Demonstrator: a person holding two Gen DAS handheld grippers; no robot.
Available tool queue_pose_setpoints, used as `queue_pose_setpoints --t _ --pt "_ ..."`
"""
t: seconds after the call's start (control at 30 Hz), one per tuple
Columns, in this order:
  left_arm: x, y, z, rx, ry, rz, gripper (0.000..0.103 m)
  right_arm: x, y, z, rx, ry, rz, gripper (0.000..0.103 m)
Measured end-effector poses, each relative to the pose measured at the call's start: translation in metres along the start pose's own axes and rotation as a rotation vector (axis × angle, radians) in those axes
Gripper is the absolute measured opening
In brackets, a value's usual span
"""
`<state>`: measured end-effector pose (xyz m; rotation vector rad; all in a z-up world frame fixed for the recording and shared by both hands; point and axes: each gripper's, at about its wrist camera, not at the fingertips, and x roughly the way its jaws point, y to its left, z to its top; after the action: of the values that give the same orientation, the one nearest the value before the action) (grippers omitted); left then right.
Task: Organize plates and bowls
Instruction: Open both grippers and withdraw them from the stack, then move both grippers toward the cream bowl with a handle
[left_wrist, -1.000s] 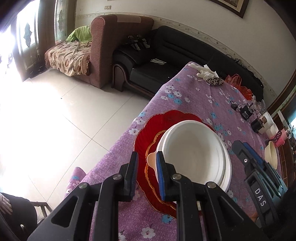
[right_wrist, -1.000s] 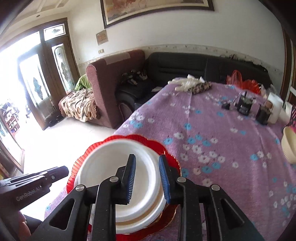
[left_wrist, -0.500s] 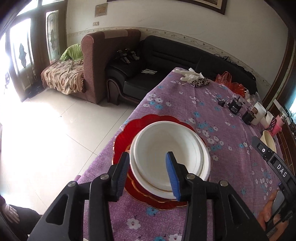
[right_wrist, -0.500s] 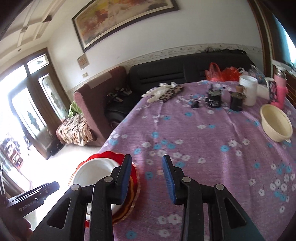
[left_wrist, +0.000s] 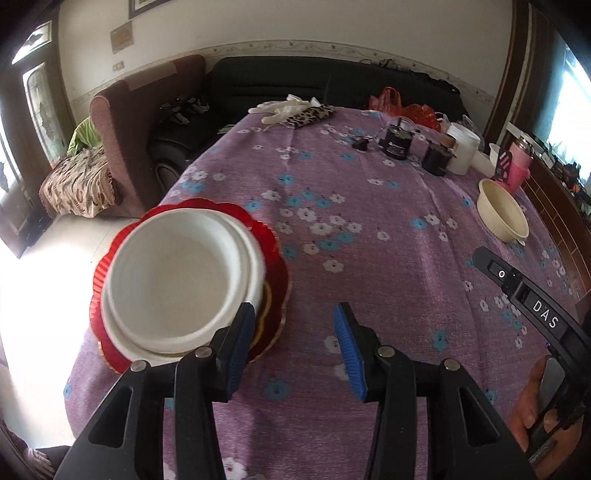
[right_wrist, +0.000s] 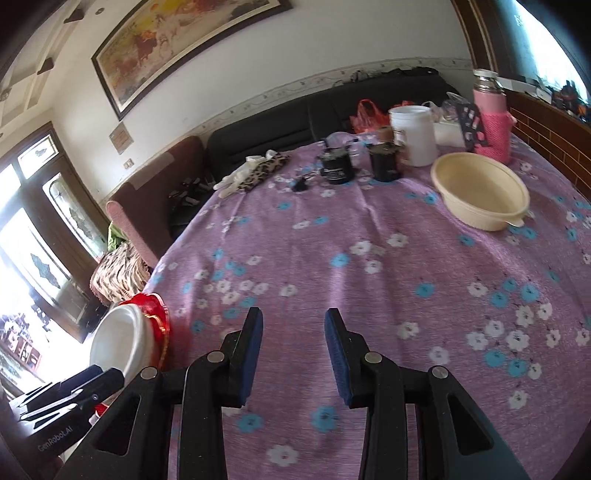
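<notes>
A stack of white plates and bowls (left_wrist: 177, 280) sits on a red scalloped plate (left_wrist: 275, 254) near the table's left edge. It also shows at the lower left of the right wrist view (right_wrist: 118, 339). A cream bowl (left_wrist: 502, 218) stands alone at the far right; in the right wrist view it (right_wrist: 480, 192) is at the upper right. My left gripper (left_wrist: 293, 349) is open and empty, just right of the stack. My right gripper (right_wrist: 293, 350) is open and empty above the bare cloth.
The table has a purple flowered cloth (left_wrist: 369, 240). At its far end stand black jars (right_wrist: 336, 166), a white tub (right_wrist: 412, 134), a pink flask (right_wrist: 493, 118) and gloves (right_wrist: 255, 171). A sofa (left_wrist: 332, 85) and an armchair (left_wrist: 140, 122) lie beyond.
Both grippers have opened wider and swung right, away from the stack. The stack has slid to the left of both views, and the cream bowl has come closer in the right view.
</notes>
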<state>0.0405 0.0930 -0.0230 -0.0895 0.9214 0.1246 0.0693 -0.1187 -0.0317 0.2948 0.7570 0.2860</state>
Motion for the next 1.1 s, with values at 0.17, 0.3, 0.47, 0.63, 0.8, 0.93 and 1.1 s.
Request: queue_pose_setpoints --t 0.17,0.3,0.47,0.63,0.8,0.93,1.1 --pt "0.014 -0.056 0.006 0.09 0.024 -0.028 0.045 -0.014 -0.05 0.009 0.05 -0.019 -0.051 0.038" --pt "0.022 -0.096 0.012 0.148 0.027 -0.048 0.053 -0.027 -0.091 0.019 0.088 -0.04 -0.097 0.038" --pt "0.034 -0.138 0.023 0.2 0.037 -0.066 0.055 -0.043 -0.139 0.034 0.129 -0.066 -0.155 0.037" --pt "0.052 -0.172 0.038 0.231 0.052 -0.074 0.055 -0.048 -0.177 0.051 0.172 -0.082 -0.197 0.037" --pt "0.068 -0.196 0.054 0.245 0.064 -0.081 0.056 -0.046 -0.206 0.072 0.204 -0.095 -0.23 0.038" --pt "0.08 -0.208 0.064 0.247 0.072 -0.087 0.056 -0.041 -0.224 0.089 0.229 -0.097 -0.245 0.039" --pt "0.094 -0.219 0.073 0.258 0.079 -0.09 0.056 -0.032 -0.236 0.104 0.255 -0.105 -0.244 0.04"
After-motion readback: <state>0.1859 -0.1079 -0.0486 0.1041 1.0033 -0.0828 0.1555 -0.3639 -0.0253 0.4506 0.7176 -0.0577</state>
